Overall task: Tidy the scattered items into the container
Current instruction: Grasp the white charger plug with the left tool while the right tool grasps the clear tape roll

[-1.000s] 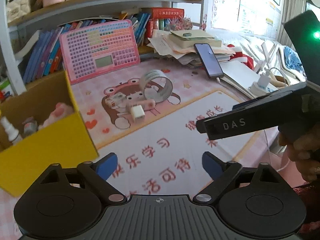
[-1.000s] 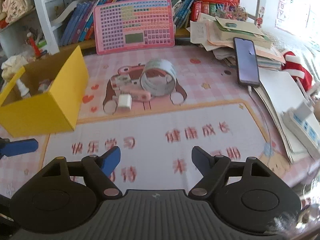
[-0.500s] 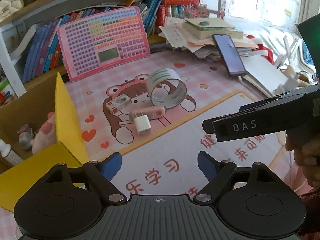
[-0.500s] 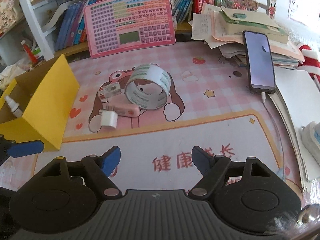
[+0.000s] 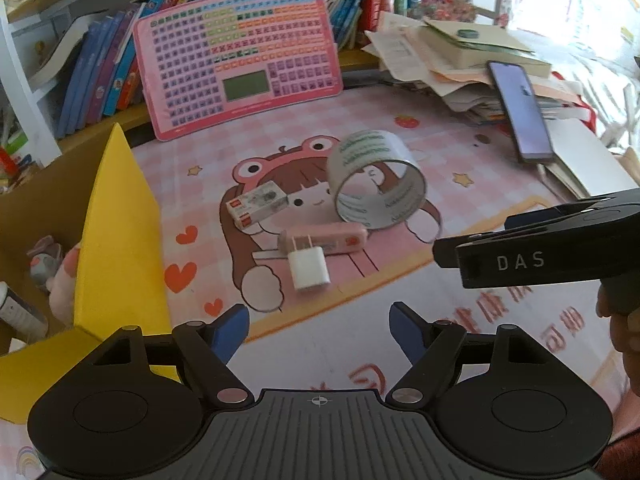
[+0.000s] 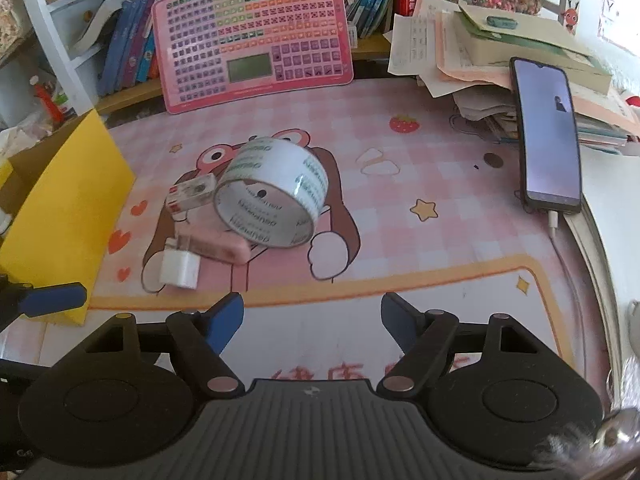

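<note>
A clear tape roll (image 5: 378, 178) (image 6: 274, 192) stands on edge on the pink desk mat. Beside it lie a small white box (image 5: 256, 203) (image 6: 191, 194), a pink case (image 5: 332, 240) (image 6: 218, 246) and a white charger plug (image 5: 308, 270) (image 6: 180, 268). The yellow cardboard box (image 5: 120, 232) (image 6: 68, 208) stands at the left and holds a plush toy (image 5: 62, 280) and a small bottle (image 5: 16, 312). My left gripper (image 5: 320, 328) is open and empty, just short of the plug. My right gripper (image 6: 312, 320) is open and empty, near the tape roll; its body (image 5: 560, 248) shows in the left wrist view.
A pink keyboard toy (image 5: 240, 56) (image 6: 256, 36) leans against the bookshelf at the back. A phone (image 5: 520, 112) (image 6: 548, 136) on its cable rests against a pile of papers and books (image 6: 500, 48) at the right.
Both grippers have moved forward toward the cluster of items, which now looks larger and closer. Both stay open. The items have not moved.
</note>
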The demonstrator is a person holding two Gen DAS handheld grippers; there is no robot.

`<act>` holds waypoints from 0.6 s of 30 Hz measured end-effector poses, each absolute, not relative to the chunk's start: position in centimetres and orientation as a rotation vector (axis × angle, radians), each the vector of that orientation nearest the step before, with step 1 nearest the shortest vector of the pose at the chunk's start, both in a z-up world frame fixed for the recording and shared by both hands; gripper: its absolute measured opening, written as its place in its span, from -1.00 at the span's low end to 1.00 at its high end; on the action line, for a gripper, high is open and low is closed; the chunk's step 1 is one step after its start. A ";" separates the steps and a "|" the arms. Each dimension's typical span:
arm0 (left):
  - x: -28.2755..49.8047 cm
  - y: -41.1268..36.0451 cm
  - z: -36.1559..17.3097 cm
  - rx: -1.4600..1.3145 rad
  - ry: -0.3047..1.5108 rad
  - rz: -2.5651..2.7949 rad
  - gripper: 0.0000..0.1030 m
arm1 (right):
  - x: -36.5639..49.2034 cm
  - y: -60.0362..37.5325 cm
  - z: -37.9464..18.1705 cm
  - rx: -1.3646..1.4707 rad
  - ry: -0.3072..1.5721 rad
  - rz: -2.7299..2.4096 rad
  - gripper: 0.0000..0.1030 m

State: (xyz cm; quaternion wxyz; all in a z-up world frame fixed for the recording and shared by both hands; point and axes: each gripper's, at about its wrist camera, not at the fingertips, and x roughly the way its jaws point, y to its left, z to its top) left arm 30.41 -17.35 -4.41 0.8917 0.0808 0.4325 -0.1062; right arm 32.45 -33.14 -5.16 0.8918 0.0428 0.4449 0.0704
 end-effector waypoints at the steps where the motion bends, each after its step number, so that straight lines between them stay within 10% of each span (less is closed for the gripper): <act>1: 30.8 -17.4 -4.6 0.163 0.904 -0.216 0.52 | 32.9 -33.2 -5.3 0.082 0.920 0.147 0.39; 18: 35.5 -17.2 -7.1 0.068 0.976 -0.145 0.12 | 38.6 -32.7 -6.8 -0.014 0.860 0.163 0.22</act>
